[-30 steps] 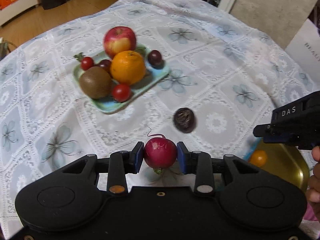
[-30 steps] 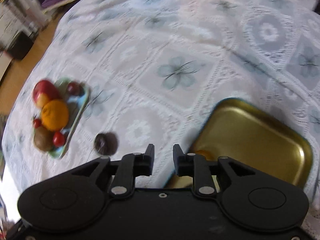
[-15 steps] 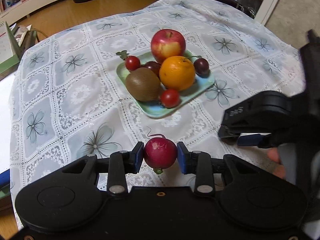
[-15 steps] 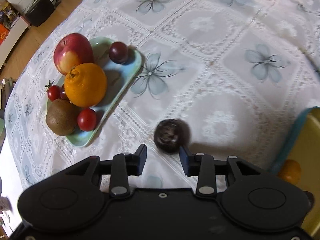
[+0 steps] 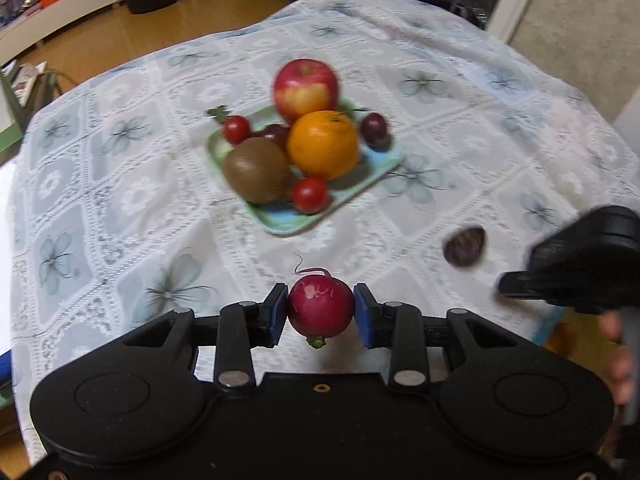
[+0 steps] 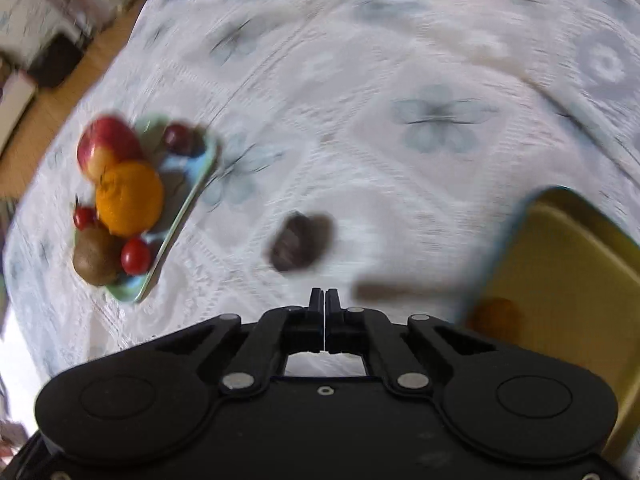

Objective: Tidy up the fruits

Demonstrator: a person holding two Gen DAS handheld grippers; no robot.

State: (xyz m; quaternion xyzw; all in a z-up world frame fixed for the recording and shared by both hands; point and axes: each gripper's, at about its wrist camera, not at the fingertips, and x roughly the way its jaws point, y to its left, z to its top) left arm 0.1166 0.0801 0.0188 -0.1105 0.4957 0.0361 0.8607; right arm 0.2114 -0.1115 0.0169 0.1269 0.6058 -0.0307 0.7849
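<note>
My left claw [image 5: 321,311] grips a red radish [image 5: 321,309] between its blue pads, lifted above the tablecloth [image 5: 120,200]. Ahead of it and well apart sits a green tray [image 5: 372,172] crowded with apple, orange, kiwi, tomatoes and grapes. My right claw [image 6: 324,300] is pressed closed on nothing; a dark wrinkled fruit [image 6: 296,246] lies loose on the cloth just ahead of it, and a gold tray [image 6: 580,264] holding one small orange fruit [image 6: 496,314] sits to its right. I judge the round radish could slip from the pads, or, set on the crowded tray, nudge fruit off.
</note>
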